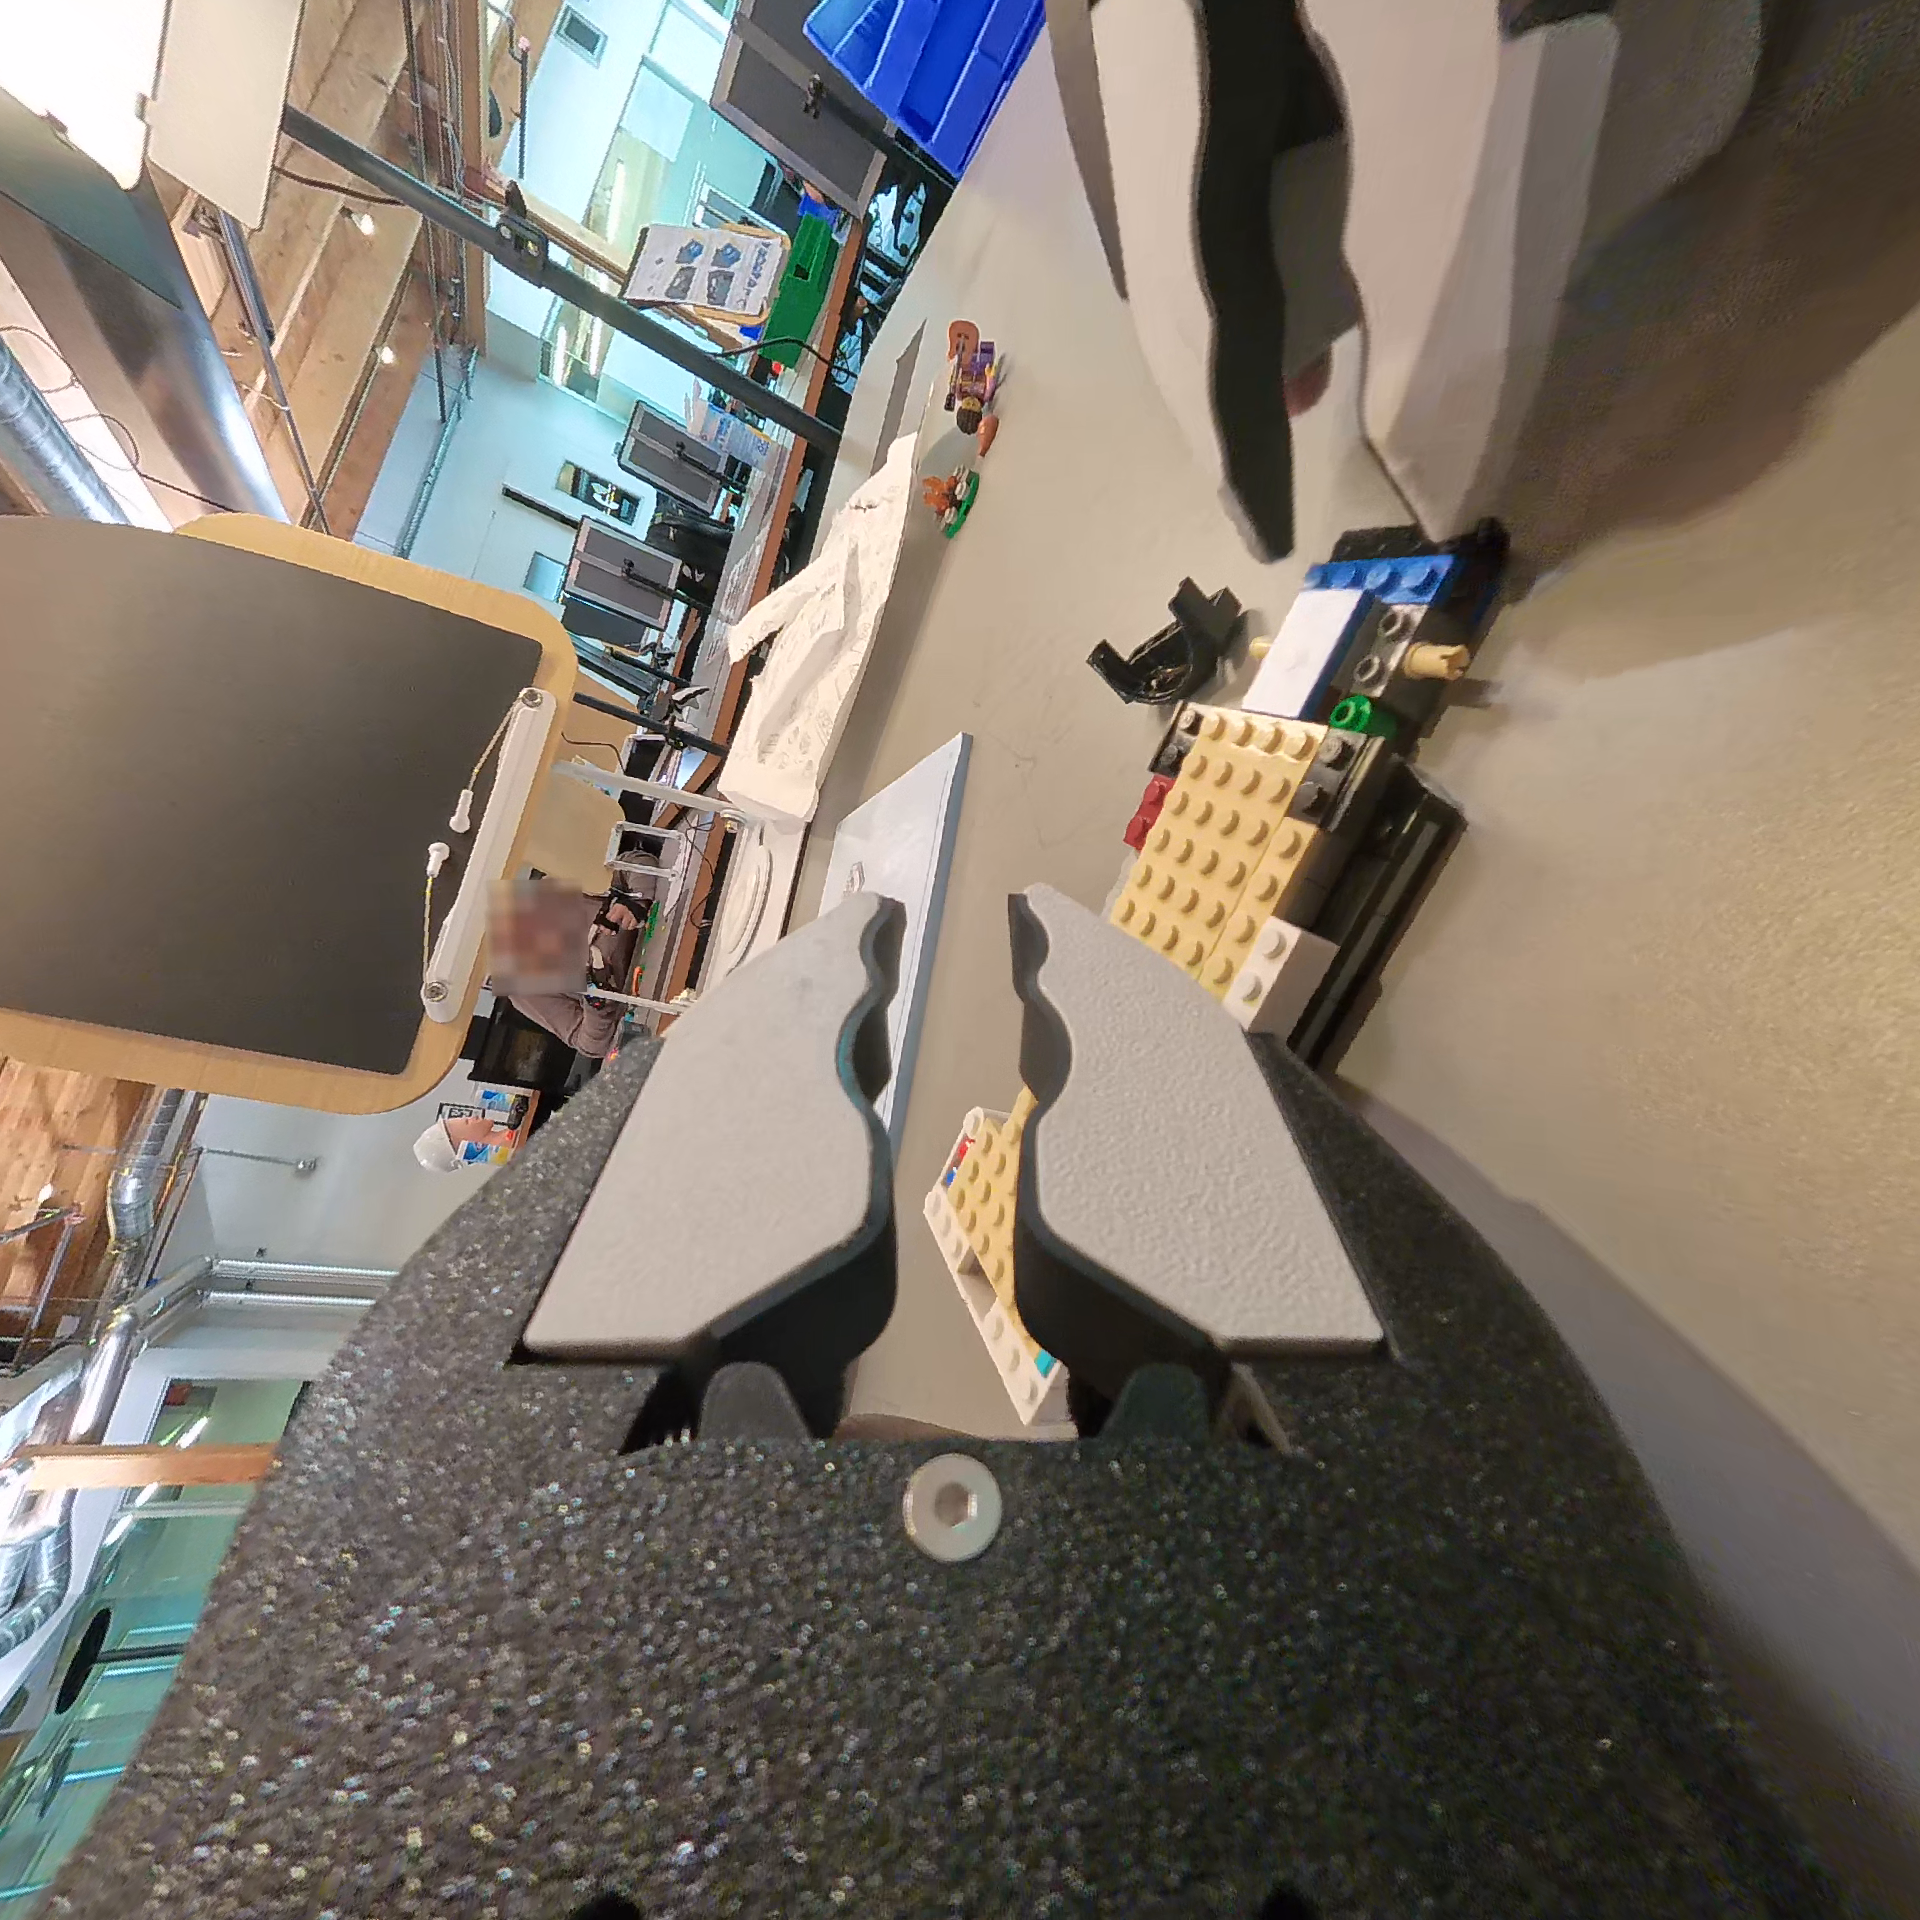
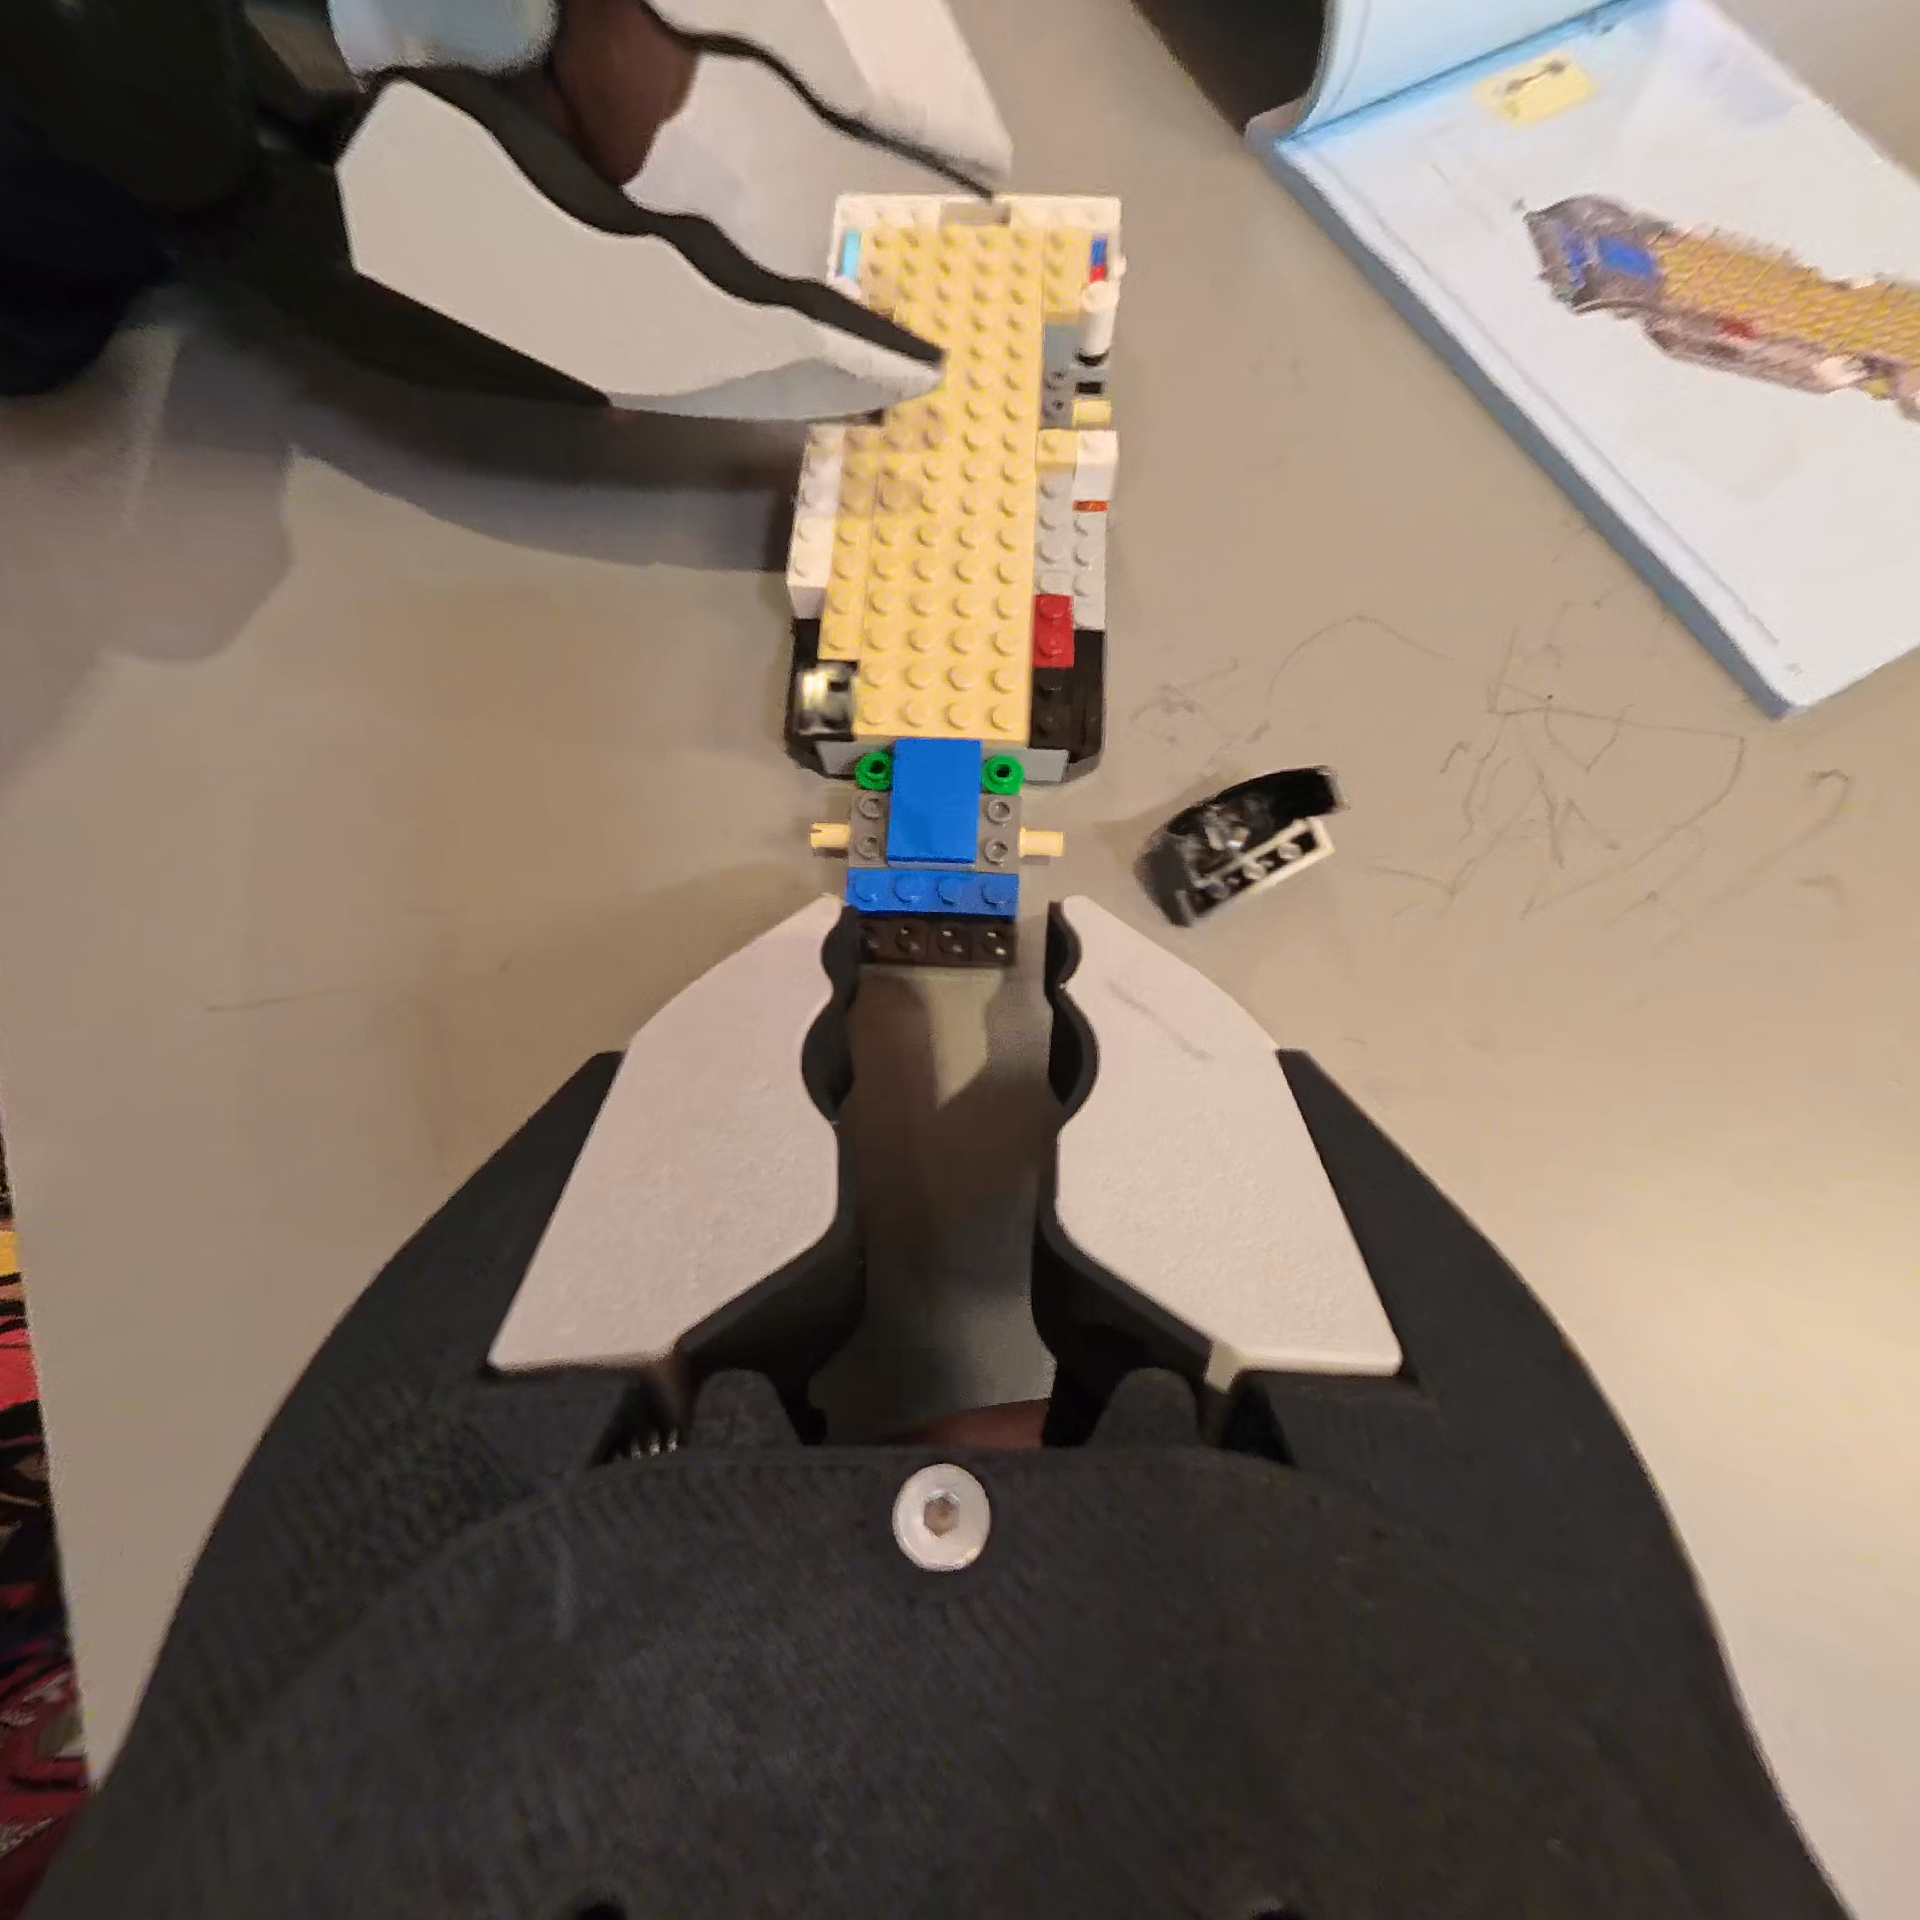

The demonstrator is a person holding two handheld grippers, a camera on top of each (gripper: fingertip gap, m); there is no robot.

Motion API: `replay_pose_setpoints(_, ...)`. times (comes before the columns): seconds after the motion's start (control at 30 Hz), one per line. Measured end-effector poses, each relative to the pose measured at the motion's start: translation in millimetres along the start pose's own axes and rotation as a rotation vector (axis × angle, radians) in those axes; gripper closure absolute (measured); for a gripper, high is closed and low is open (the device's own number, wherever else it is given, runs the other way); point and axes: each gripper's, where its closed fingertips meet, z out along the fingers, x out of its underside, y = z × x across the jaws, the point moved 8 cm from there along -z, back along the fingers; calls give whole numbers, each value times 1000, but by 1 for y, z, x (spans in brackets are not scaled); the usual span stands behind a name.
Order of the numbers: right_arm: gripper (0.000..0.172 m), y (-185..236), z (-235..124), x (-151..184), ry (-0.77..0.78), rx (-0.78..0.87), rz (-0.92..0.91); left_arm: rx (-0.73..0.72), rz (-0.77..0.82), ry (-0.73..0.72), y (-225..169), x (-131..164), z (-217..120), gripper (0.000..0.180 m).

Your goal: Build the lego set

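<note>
Straight ahead of the right gripper (image 2: 940,935) the long brick model (image 2: 951,520) lies lengthwise on the table (image 2: 416,831), its black end (image 2: 938,942) between the parted fingers (contact unclear), the left gripper (image 1: 956,925) open, unloaded, at its far end.

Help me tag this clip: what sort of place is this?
Probably a shared workshop or lab: a grey table with a brick model and instruction booklet, blue storage bins, other workbenches and exposed ducting behind.
</note>
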Motion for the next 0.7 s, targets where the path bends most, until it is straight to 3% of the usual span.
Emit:
replay_pose_setpoints(0.17, 140, -21, -8, -9, -15, 87, -23, 3, 6, -5, -1, -2, 1, 160)
replay_pose_setpoints(0.3, 143, -27, 3, -17, 59, 123, -108, 0, 13, -3, -1, -2, 2, 160)
replay_pose_setpoints(0.47, 166, -28, 21, -16, 139, 137, -112, -6, 8, 4, 1, 0, 2, 160)
replay_pose_setpoints(0.6, 166, -28, 11, -19, 71, 99, -50, -3, 9, -1, 0, -1, 3, 160)
replay_pose_setpoints(0.7, 166, -28, -3, -26, -107, -56, 139, 2, 9, -11, -2, -4, 4, 160)
